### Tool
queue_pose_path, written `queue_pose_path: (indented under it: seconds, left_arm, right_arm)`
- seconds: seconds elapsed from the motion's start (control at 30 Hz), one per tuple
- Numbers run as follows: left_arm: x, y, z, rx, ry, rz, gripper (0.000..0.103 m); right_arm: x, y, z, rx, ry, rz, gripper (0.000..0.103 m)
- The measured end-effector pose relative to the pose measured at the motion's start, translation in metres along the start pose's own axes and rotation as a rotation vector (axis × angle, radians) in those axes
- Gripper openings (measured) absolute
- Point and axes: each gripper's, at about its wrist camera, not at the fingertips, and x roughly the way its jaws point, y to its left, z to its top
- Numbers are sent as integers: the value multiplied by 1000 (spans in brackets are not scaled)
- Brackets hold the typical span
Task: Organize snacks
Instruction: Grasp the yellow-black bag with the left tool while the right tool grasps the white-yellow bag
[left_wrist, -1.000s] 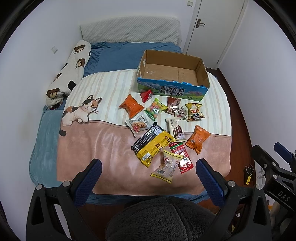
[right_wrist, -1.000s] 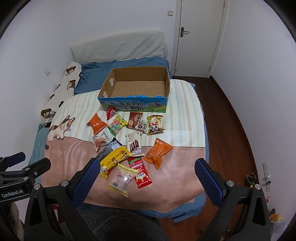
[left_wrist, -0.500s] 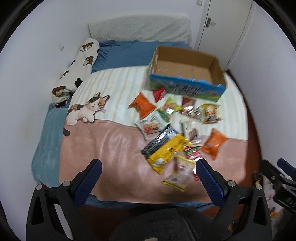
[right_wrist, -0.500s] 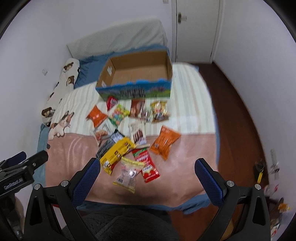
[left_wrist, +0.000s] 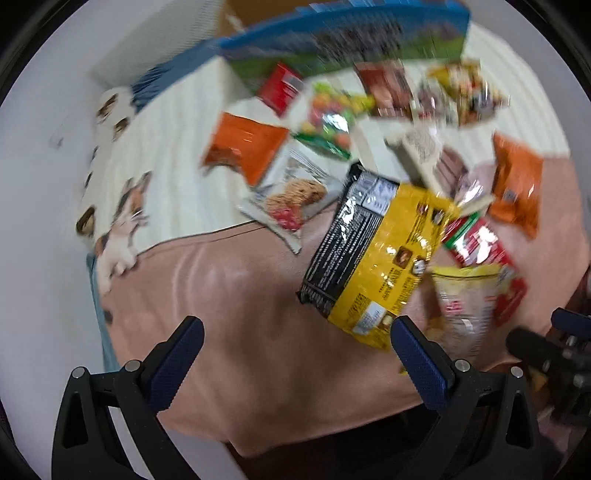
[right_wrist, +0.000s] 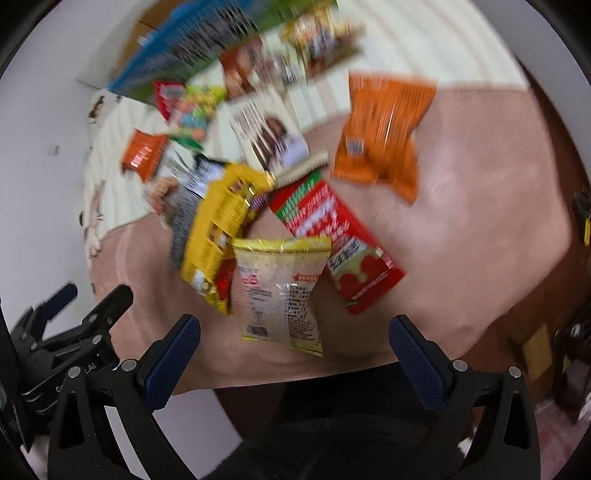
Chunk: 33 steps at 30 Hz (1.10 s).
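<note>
Snacks, loose lot, spread on the bed (left_wrist: 229, 295) across the pink and striped cover; none visibly packed.

- Box: cardboard box (left_wrist: 351, 33) with blue-green printed side, at the far edge of the pile. Interior barely in view, contents cannot be told.
- Nearest items: yellow-and-black bag (left_wrist: 373, 251), partly over its neighbours; clear packet with yellow trim (right_wrist: 280, 291), nearest the right tool; red packet (right_wrist: 340, 243) just beside it, partly under it.
- Further items: large orange bag (right_wrist: 384, 133); smaller orange bag (left_wrist: 243, 144); cookie packet (left_wrist: 291, 195); candy bag (left_wrist: 328, 122) of mixed colours; several more against the box, too blurred to sort.
- Left tool (left_wrist: 295, 354): jaws wide apart, holding nothing, above bare cover short of the yellow-and-black bag.
- Right tool (right_wrist: 295, 350): jaws wide apart, holding nothing, lined up on the clear packet.
- Progress, judged: barely begun; every visible packet still to be moved.
- Writing: print present on box and packets, smeared by motion; no brand legible.
</note>
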Motion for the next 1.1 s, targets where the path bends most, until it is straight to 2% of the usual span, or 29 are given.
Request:
queue_pose_path:
  seconds: [0.13, 0.27, 0.4, 0.5, 0.57, 0.73, 0.8, 0.9, 1.0, 1.1]
  left_arm:
    - [38, -8, 13, 77, 46, -36, 103]
    - [64, -16, 24, 149, 84, -81, 103]
    - [75, -25, 31, 216, 86, -137, 102]
    - [76, -34, 39, 266, 74, -156, 102]
    - [74, -37, 45, 283, 70, -216, 102]
    - [74, -46, 59, 279, 77, -305, 102]
    - [78, -56, 64, 289, 62, -270, 99]
    - [83, -63, 62, 268, 40, -233, 85]
    - [84, -36, 49, 191, 44, -248, 81]
    - [89, -5, 34, 41, 86, -226, 80]
  right_arm:
    - [41, -4, -4, 42, 43, 25, 100]
    - [69, -11, -9, 106, 53, 68, 88]
    - [81, -11, -12, 129, 27, 78, 79]
    - [83, -9, -8, 134, 5, 97, 67]
    - [81, -6, -6, 124, -2, 94, 62]
    - [70, -4, -4, 101, -20, 67, 54]
    - [64, -8, -4, 96, -21, 60, 52]
    - [59, -13, -5, 90, -16, 41, 51]
    - [57, -10, -3, 81, -7, 22, 51]
    - [58, -1, 2, 63, -6, 9, 51]
